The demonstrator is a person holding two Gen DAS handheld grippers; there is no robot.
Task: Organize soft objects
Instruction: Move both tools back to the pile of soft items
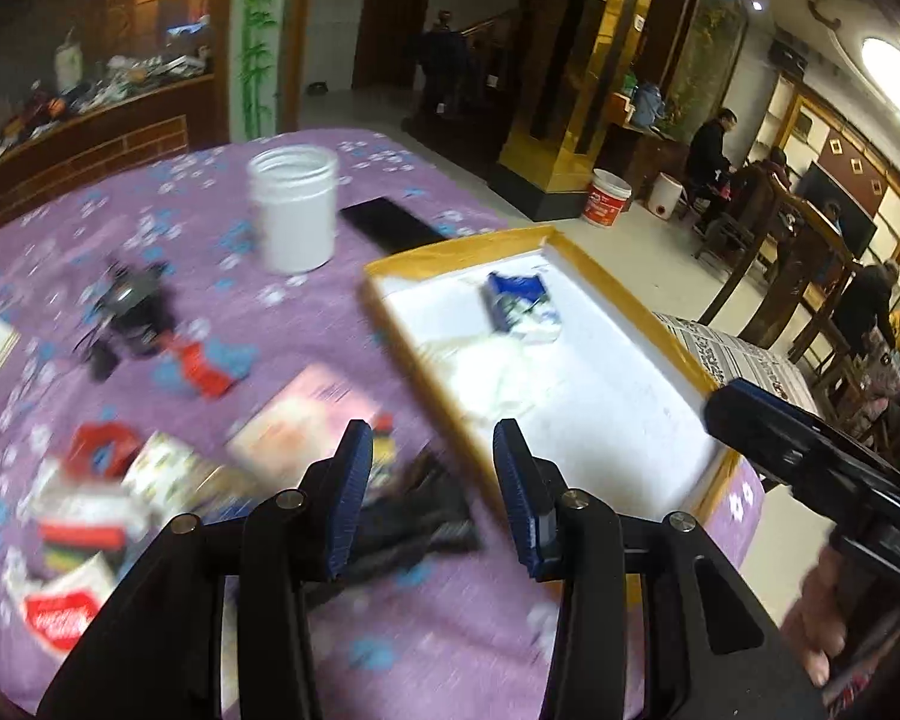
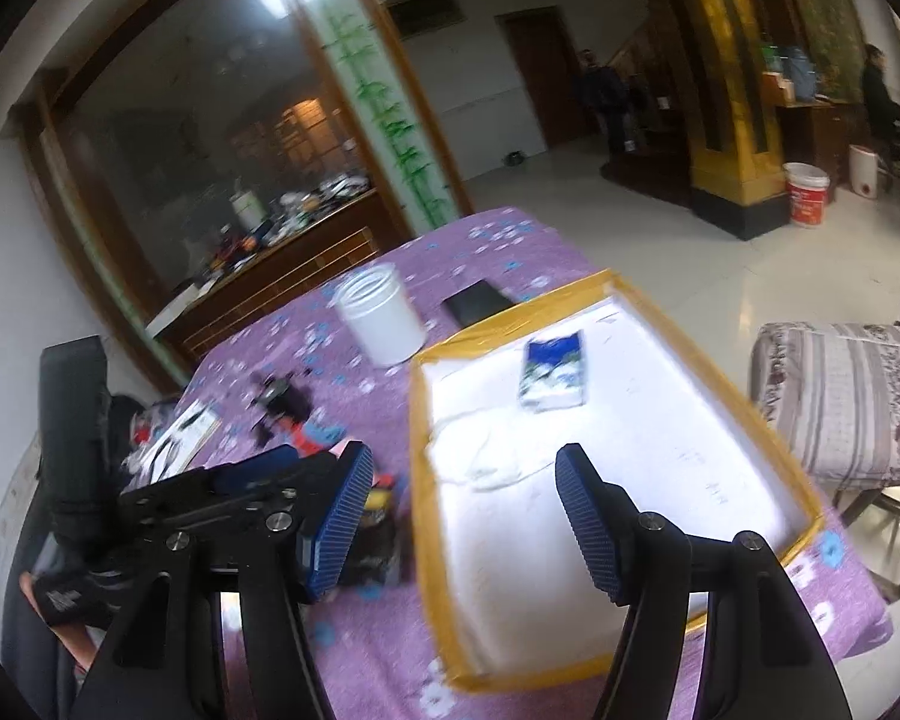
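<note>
Between picks, by the look of it: both tongs are empty and held above the tabletop, with some soft items already sorted.

Left tongs (image 1: 432, 450) part-open, nothing between the blue ribbed pads. Right tongs (image 2: 465, 480) spread wider, also empty, hanging over the near half of the shallow white tray with yellow taped rim (image 2: 426, 480).

Inside the tray: a blue-and-white soft packet (image 2: 553, 375) toward the far end and a crumpled white soft bag or cloth (image 2: 480, 456) by the left wall.

Still outside, on the purple flowered tablecloth (image 1: 210, 228): a dark floppy cloth-like item (image 1: 414, 516) just under the left tongs, a red-and-blue small piece (image 1: 207, 363), and a pink flat packet (image 1: 306, 420). Blurred, so exact types unclear.

Next move probably: left tongs drop onto the dark item, close, carry it over the yellow rim.

In the way or nearby: white open plastic jar (image 1: 294, 216), black flat phone-like slab (image 1: 390, 222), black tangled gadget (image 1: 129, 306), boxes and cards at near left. The tray wall must be cleared on the way in. The right tongs sit close beside the left, so there is a risk of collision.
</note>
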